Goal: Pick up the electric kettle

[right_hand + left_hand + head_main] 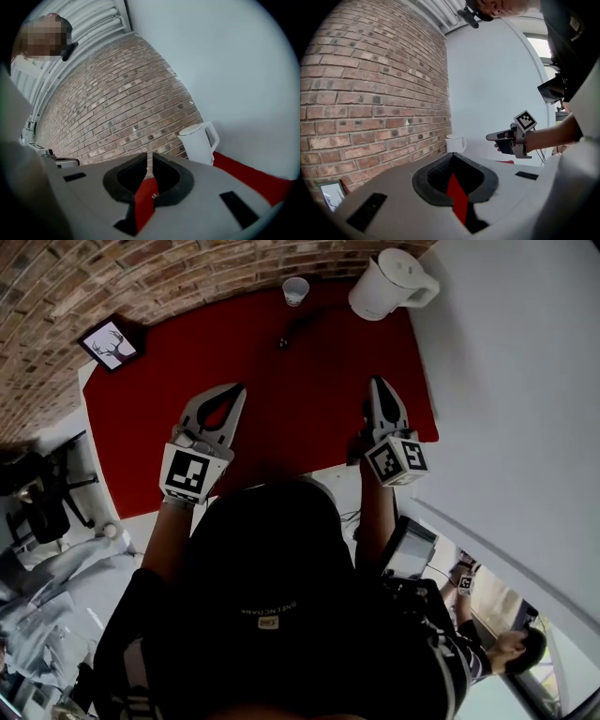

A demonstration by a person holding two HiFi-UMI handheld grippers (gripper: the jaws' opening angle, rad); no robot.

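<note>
White electric kettle well ahead, rightward of right gripper jaws.

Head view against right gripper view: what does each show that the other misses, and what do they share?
Only the head view: the paper cup and the framed picture, both near the brick wall. Only the right gripper view: the right tool's jaws standing slightly apart, with nothing between them. Both: the white electric kettle upright at the far corner of the red mat, and the brick wall.
</note>
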